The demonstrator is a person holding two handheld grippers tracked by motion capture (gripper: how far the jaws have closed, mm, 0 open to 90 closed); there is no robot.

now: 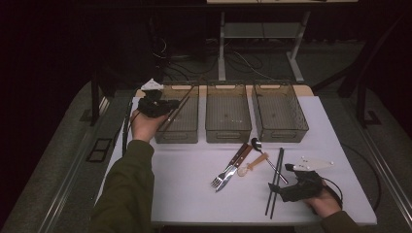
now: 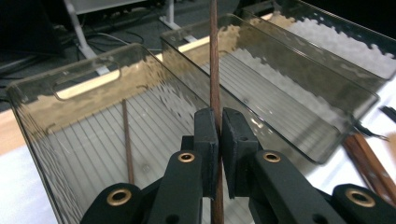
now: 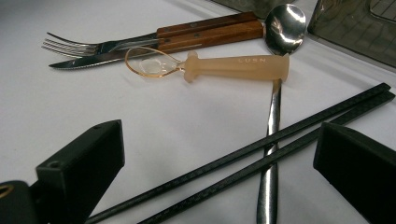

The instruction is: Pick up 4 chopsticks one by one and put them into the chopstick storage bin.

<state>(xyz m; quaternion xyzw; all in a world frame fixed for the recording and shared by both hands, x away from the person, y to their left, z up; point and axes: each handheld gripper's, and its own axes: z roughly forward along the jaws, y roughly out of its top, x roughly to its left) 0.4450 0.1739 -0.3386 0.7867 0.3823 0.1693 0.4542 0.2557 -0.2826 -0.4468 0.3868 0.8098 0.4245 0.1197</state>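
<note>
The white table (image 1: 194, 204) carries everything, and the middle bin (image 1: 228, 116) of three clear smoky bins along its far edge serves as the landmark. Left of the middle bin stands the left bin (image 1: 187, 133), right of it the right bin (image 1: 280, 114), all three side by side. The person's left sleeve (image 1: 126, 189) reaches in toward the left bin's near left corner. The left gripper (image 1: 167, 108) sits over the left bin's left rim, well left of the middle bin; its jaws are clamped tight on a brown wooden chopstick (image 2: 215, 70) that runs straight up between the pads in the left gripper view. A second brown chopstick (image 2: 127, 140) lies on the ribbed floor of the left bin. The right gripper (image 1: 277, 190) rests on the table in front of and to the right of the middle bin, jaws spread wide and holding nothing, with a pair of black chopsticks (image 3: 261, 154) lying between them on the cloth. Directly in front of the middle bin lie a wood-handled fork (image 3: 154, 37) and knife (image 3: 163, 49) side by side, a steel spoon (image 3: 280, 28) crossing under the black chopsticks, and a small peach-handled tool (image 3: 233, 67) resting across the spoon's stem
</note>
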